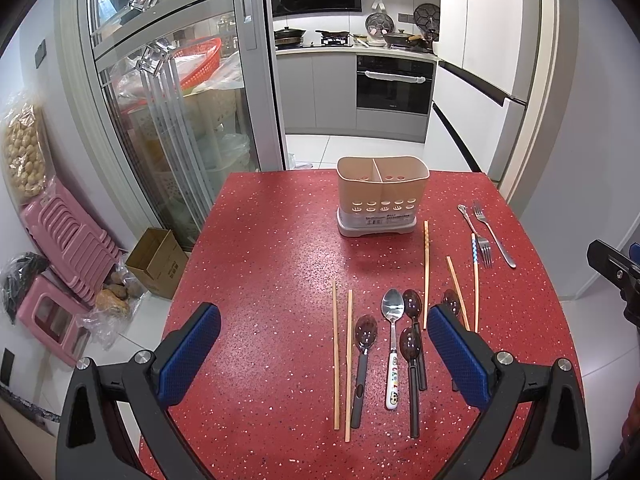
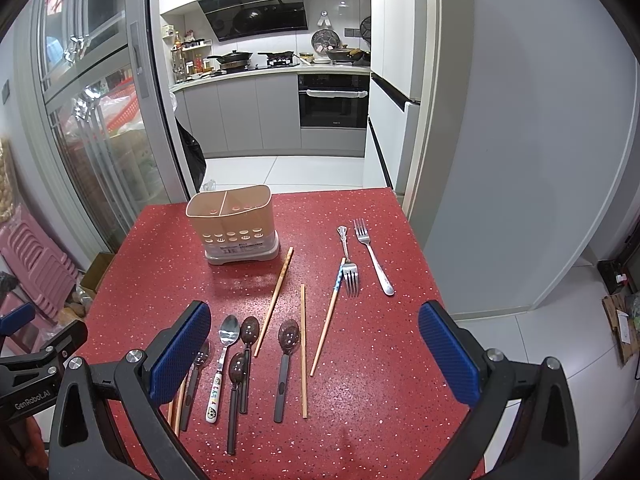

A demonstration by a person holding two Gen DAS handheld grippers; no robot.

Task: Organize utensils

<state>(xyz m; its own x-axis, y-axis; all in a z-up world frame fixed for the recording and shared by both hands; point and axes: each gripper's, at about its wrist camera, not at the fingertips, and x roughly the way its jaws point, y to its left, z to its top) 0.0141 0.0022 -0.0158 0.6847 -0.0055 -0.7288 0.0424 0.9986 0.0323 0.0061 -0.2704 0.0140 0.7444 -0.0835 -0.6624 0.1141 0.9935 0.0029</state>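
A beige two-compartment utensil holder (image 1: 382, 196) (image 2: 236, 224) stands empty at the far side of the red table (image 1: 272, 264). Several dark plastic spoons (image 1: 365, 364) (image 2: 285, 364), a metal spoon with a white patterned handle (image 1: 393, 344) (image 2: 222, 364), wooden chopsticks (image 1: 336, 356) (image 2: 303, 348), a blue-dotted chopstick (image 2: 330, 312) and two metal forks (image 1: 494, 232) (image 2: 374, 256) lie on the table. My left gripper (image 1: 324, 344) is open and empty above the near spoons. My right gripper (image 2: 314, 344) is open and empty above the table's near right part.
The table's right edge drops to the floor (image 2: 540, 340). Pink stools (image 1: 64, 248) and a cardboard box (image 1: 158, 262) stand on the floor to the left. A glass sliding door (image 1: 168, 100) is behind the table's left side. The kitchen lies beyond.
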